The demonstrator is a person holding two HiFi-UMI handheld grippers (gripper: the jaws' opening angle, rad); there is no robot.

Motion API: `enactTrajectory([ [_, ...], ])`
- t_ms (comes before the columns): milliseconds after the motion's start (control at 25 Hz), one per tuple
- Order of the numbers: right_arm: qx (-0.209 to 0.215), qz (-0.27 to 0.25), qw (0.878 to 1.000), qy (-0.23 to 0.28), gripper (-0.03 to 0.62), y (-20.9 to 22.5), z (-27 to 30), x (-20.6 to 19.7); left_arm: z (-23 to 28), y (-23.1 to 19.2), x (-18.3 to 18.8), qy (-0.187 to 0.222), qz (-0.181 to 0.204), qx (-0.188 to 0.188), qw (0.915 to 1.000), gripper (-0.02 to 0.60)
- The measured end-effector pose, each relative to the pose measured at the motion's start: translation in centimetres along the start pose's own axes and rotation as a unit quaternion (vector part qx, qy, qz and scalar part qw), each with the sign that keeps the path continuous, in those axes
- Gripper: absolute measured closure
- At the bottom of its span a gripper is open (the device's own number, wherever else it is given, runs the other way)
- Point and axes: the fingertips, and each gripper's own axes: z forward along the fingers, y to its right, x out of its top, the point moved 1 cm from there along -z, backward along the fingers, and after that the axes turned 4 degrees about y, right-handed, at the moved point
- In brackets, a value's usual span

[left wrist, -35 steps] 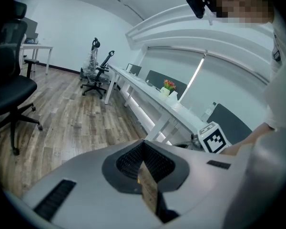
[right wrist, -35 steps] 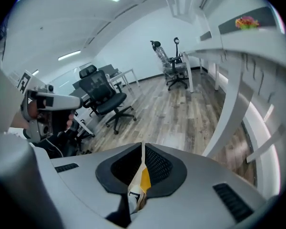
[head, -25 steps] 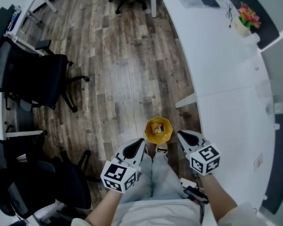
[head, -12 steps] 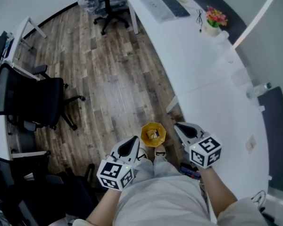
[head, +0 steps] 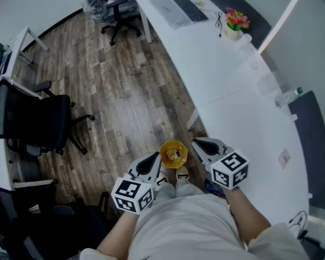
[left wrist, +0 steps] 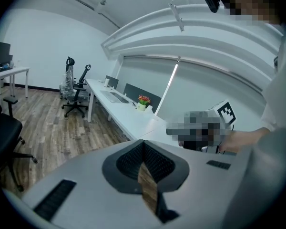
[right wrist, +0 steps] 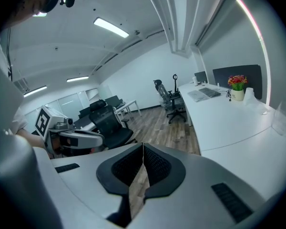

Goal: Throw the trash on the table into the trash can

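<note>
Raised my left gripper and right gripper, both shut and empty; one careless step could kick the yellow octagonal trash can between them.

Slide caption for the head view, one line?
Left gripper and right gripper, both shut and empty, frame the yellow trash can on the wood floor beside the white desk.

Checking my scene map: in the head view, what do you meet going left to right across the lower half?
Black office chair → left gripper → yellow trash can → right gripper → white table.
</note>
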Motion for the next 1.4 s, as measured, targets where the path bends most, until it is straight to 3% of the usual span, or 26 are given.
enactTrajectory([
  [240, -0.004, 0.004, 1.0, 0.004, 0.56, 0.2, -0.2, 0.0, 0.2, -0.3, 0.4, 0.0, -0.029, 0.003, 0.9996, 0.581],
  [480, -0.012, 0.012, 1.0, 0.012, 0.56, 0.7, -0.6, 0.0, 0.1, 0.4, 1.1, 0.006, 0.03, 0.003, 0.9995, 0.58],
  [1000, -0.023, 0.017, 0.999, 0.02, 0.56, 0.3, -1.8, -0.7, -0.8, 0.4, 1.1, 0.021, 0.003, 0.0, 0.9998, 0.58],
  [1200, -0.047, 0.025, 0.998, 0.03, 0.56, 0.7, -3.1, -0.9, -0.3, 1.1, 0.9, 0.013, 0.008, -0.023, 0.9996, 0.58],
  [1400, -0.093, 0.045, 0.994, 0.044, 0.56, 1.7, -5.9, -1.9, 1.3, 3.2, 0.3, -0.004, 0.019, -0.07, 0.9974, 0.58],
])
